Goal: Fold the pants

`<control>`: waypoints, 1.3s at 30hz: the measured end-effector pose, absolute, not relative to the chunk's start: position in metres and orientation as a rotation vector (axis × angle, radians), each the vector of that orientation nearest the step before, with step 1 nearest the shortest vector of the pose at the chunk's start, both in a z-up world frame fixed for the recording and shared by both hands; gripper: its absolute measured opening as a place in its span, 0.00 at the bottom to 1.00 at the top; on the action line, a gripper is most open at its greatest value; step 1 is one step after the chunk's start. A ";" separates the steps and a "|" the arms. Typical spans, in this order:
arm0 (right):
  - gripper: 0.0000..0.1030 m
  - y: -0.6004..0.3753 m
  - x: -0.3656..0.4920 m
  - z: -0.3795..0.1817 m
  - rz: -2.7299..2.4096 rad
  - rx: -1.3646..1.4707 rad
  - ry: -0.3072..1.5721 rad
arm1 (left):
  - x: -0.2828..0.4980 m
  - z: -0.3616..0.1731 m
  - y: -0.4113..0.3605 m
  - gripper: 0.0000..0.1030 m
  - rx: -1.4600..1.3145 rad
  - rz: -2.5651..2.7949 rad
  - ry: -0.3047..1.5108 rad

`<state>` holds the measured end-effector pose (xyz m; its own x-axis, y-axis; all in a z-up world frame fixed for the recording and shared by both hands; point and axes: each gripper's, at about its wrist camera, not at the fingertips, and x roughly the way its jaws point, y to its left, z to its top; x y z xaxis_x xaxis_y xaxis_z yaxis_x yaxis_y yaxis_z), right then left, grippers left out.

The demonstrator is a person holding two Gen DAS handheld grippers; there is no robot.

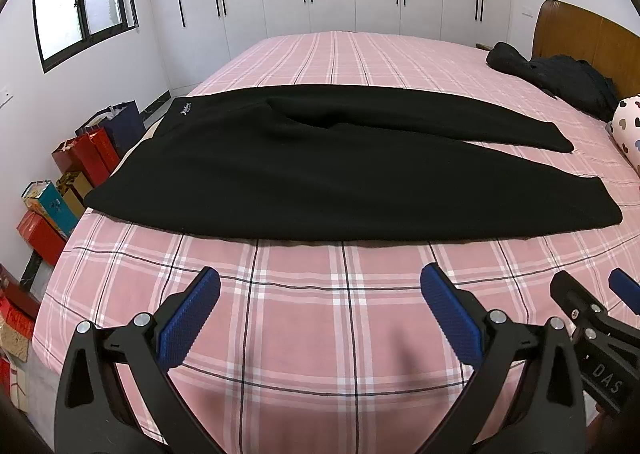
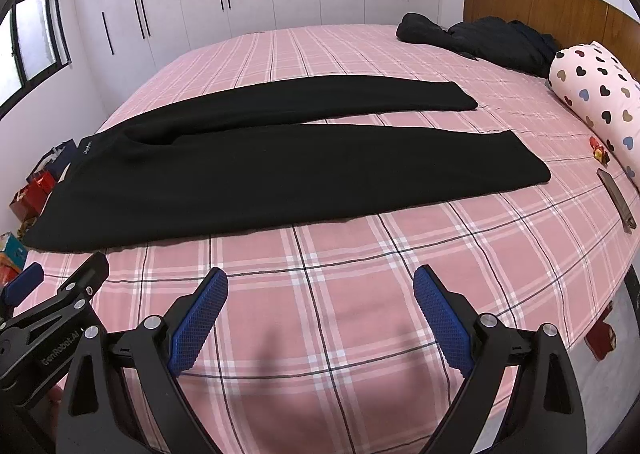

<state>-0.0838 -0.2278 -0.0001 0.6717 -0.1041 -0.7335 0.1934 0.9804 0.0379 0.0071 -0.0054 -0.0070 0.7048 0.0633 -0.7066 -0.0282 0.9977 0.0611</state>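
Note:
Black pants lie flat and unfolded on the pink plaid bed, waistband at the left, both legs spread toward the right; they also show in the right wrist view. My left gripper is open and empty, hovering above the bed sheet in front of the pants' near edge. My right gripper is open and empty, beside the left one, also short of the pants. The right gripper shows at the right edge of the left wrist view, and the left gripper at the left edge of the right wrist view.
A dark garment heap lies by the wooden headboard. A heart-print pillow, a small red item and a phone sit at the bed's right side. Bags and boxes stand on the floor at the left.

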 end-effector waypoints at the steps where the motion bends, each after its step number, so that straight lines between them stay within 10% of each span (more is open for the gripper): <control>1: 0.89 -0.228 -0.084 -0.001 -0.168 0.114 0.818 | 0.007 -0.007 -0.005 0.95 0.046 0.051 0.788; 39: 0.89 -0.233 -0.075 -0.010 -0.157 0.134 0.855 | 0.014 -0.012 -0.004 0.95 0.057 0.055 0.807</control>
